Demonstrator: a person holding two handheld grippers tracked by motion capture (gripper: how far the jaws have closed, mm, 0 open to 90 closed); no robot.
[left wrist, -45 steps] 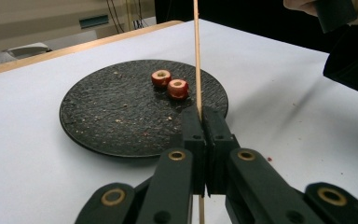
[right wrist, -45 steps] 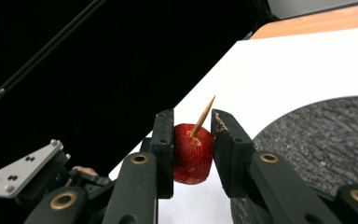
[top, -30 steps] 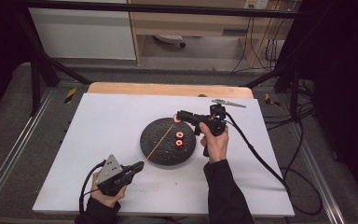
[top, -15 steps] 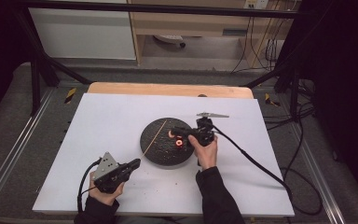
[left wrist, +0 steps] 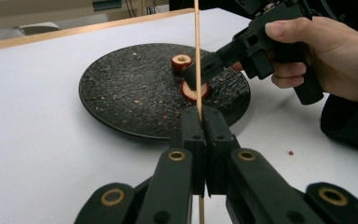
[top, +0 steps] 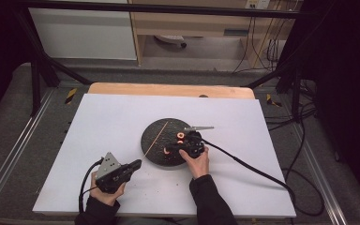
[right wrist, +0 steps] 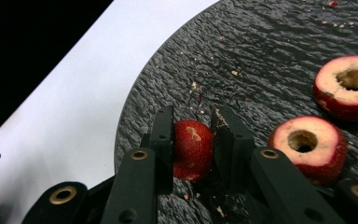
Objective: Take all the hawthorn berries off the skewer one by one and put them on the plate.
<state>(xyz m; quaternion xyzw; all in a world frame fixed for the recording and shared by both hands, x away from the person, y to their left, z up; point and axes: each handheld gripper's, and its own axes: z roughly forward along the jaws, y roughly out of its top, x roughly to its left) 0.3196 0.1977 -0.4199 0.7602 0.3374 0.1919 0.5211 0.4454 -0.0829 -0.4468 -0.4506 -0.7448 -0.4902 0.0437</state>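
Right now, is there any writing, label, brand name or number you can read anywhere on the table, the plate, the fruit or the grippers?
None: no readable text appears in these views.
The black plate, the white table, the wooden skewer and the cored red fruit pieces carry no lettering.
The left gripper and right gripper show brass rivets but no markings.

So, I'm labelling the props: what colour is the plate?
Black, with a rough, speckled slate-like surface. The plate shows best in the left gripper view.
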